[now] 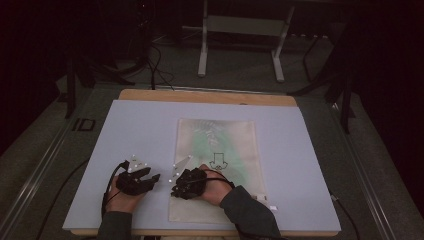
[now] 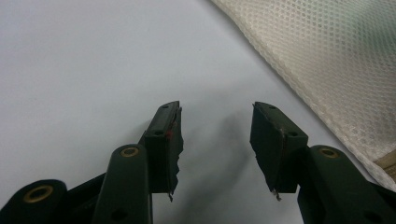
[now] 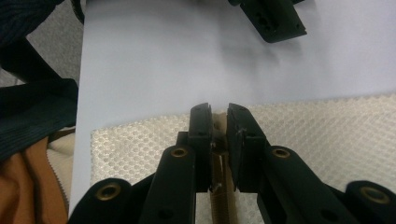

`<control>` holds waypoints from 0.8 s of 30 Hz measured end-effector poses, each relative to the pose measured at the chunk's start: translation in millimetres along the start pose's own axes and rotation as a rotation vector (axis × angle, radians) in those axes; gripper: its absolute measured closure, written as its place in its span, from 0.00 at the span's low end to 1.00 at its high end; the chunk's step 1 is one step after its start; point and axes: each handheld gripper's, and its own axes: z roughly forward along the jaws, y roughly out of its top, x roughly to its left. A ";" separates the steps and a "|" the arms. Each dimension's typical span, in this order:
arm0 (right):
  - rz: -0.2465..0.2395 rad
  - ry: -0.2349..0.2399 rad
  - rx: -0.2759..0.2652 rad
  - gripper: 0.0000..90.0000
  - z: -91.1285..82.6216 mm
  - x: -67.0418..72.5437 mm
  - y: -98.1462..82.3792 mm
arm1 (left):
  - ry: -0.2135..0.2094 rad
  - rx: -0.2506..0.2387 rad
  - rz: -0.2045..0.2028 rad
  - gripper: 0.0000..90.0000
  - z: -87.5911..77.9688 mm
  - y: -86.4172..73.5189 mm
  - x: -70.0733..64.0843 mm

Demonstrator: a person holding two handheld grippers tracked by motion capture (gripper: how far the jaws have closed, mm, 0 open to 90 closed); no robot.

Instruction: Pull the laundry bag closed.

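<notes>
Mesh bag (image 1: 216, 165) lies flat on the pale sheet (image 1: 140, 130) that covers the table, long axis running away from me, near edge close to the table's front. It's cream honeycomb mesh, semi-transparent; a green shape and a small black outline drawing show through it. A small white tag sticks out near its lower right corner. My right gripper (image 1: 181, 184) sits over the bag's left edge near the front, jaws nearly together and pinching the tan zipper strip (image 3: 219, 196) at that edge. My left gripper (image 1: 150, 179) rests on the bare sheet just left of the bag, jaws apart, nothing between them
</notes>
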 end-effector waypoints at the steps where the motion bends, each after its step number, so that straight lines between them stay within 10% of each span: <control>1: 0.007 0.003 -0.003 0.89 -0.1 -0.1 -1.0 | -0.001 0.001 0.001 0.58 0.0 0.0 -0.2; 16: 0.050 0.037 0.017 0.90 2.4 -5.2 -14.1 | -0.020 -0.005 0.002 0.58 -1.2 0.4 -2.6; 24: 0.048 0.031 0.018 0.91 6.3 -5.1 -19.5 | -0.097 -0.019 0.007 0.67 -6.3 1.7 -10.0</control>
